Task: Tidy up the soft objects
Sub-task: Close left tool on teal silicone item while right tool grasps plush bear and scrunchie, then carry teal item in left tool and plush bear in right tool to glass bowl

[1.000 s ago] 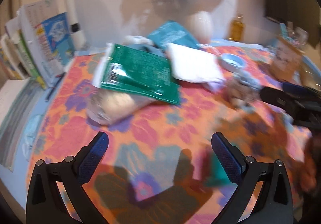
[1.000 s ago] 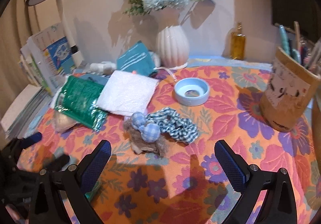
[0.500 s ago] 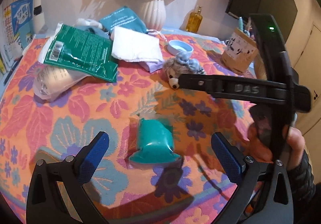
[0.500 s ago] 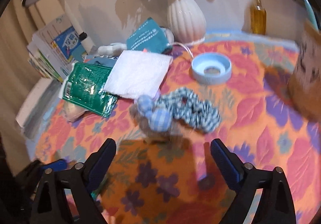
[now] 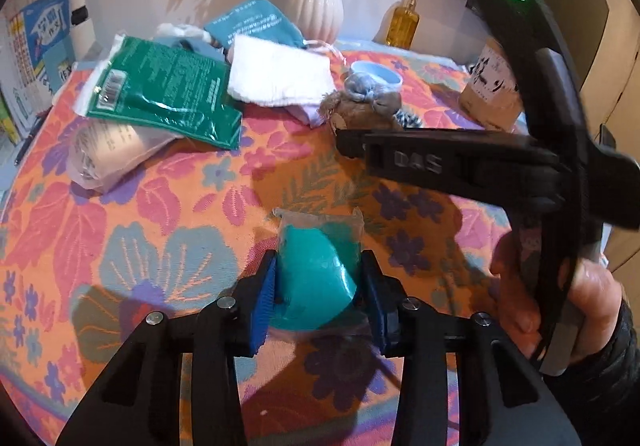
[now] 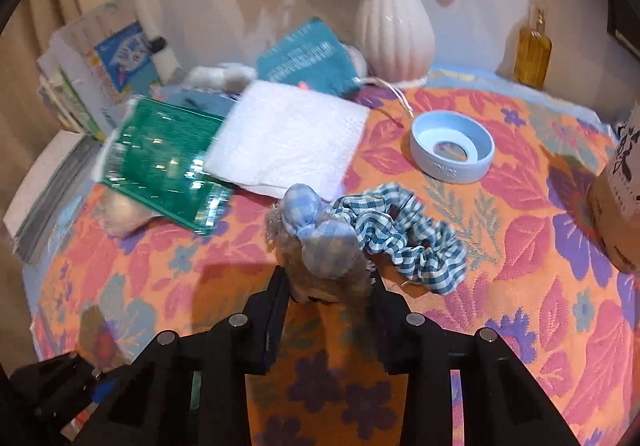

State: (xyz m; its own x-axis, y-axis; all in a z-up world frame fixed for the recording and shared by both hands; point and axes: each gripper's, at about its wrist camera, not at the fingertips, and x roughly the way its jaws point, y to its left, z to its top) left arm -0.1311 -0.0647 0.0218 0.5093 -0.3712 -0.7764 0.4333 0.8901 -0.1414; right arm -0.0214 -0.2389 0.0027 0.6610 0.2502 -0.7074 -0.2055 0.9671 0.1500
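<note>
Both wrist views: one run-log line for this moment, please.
left claw: closing on teal pouch | right claw: closing on plush toy | both on floral tablecloth, unlifted

An orange tablecloth (image 6: 520,286) is showing pink and purple flowers. Near its middle a blue-and-white checked scrunchie (image 6: 404,234) is lying, a glossy green packet (image 6: 164,162) toward its left edge, a teal pouch (image 5: 316,278) near its front edge.

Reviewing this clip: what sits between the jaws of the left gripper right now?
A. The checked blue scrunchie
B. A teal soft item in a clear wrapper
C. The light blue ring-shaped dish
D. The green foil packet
B: in the left wrist view the left gripper has just closed its jaws, and the blue pads press both sides of the teal wrapped item on the floral cloth.
</note>
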